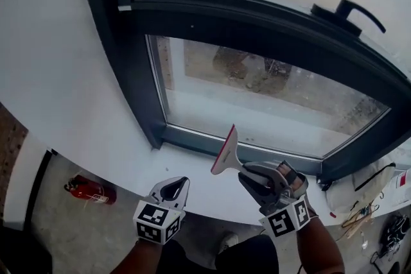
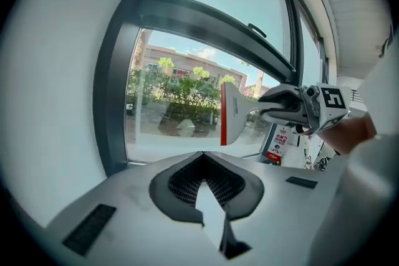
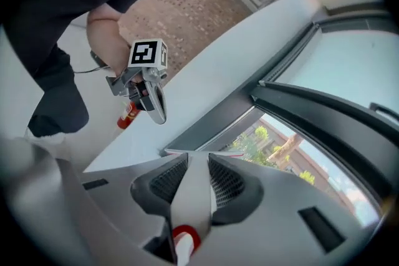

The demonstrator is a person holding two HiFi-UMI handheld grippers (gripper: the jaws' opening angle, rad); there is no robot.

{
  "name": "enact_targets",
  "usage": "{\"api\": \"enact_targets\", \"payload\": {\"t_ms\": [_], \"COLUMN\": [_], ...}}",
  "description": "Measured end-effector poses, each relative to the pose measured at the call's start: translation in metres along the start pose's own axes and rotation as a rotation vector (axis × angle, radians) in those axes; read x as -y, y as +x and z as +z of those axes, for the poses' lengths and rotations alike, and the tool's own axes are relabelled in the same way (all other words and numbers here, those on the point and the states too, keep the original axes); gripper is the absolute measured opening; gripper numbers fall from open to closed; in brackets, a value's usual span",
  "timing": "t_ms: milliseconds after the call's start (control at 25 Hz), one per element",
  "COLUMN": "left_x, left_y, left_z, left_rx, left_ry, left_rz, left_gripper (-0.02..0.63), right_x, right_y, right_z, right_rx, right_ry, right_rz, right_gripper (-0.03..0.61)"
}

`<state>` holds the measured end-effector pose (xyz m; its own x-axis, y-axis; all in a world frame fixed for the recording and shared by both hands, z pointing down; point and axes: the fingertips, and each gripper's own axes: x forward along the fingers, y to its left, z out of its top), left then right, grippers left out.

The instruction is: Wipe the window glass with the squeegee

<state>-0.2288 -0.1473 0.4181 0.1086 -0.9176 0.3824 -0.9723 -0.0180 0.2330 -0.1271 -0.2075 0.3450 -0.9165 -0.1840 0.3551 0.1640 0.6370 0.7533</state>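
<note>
A white squeegee with a red rubber blade is held upright just in front of the lower window glass, blade edge toward the pane's bottom left. My right gripper is shut on its handle. The right gripper view shows the white handle pinched between the jaws of the right gripper. My left gripper hangs over the sill to the left of the squeegee, shut and empty. In the left gripper view, the left gripper has its tips together, with the squeegee ahead at the right.
A dark window frame surrounds the pane, with a black handle on the upper sash. The white sill runs below the glass. A red fire extinguisher lies on the floor at left. Cables lie at right.
</note>
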Motion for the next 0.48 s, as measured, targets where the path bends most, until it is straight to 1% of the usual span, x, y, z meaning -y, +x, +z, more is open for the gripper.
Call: {"api": "enact_targets", "payload": {"t_ms": [120,200,280,360,400,480], "left_x": [-0.009,-0.009,-0.004,0.0,0.001,-0.002], "left_y": [0.037,0.057,0.069,0.072,0.07,0.067], "left_z": [-0.013,-0.016,-0.017,-0.021,-0.024,-0.029], "left_rx": [0.061,0.106,0.151,0.178,0.185,0.195], "left_ry": [0.036,0.061,0.097,0.141,0.153,0.15], "left_rz": [-0.047,-0.092,-0.137,-0.17,-0.185,-0.207], "left_gripper": [0.0,0.0,0.0,0.0,0.0,0.0], "right_x": [0.008,0.016,0.025,0.033,0.037,0.045], "right_y": [0.019,0.027,0.031,0.034,0.035,0.037], "right_z": [-0.015,-0.016,-0.012,-0.007,-0.005,-0.001], "right_rx": [0.011,0.034,0.07,0.094,0.099,0.095], "right_ry": [-0.165,-0.244,-0.252,-0.209,-0.184,-0.159], "right_rz": [-0.051,-0.087,-0.106,-0.113,-0.115,-0.136], "right_gripper": [0.092,0.092,0.092,0.092,0.092,0.092]}}
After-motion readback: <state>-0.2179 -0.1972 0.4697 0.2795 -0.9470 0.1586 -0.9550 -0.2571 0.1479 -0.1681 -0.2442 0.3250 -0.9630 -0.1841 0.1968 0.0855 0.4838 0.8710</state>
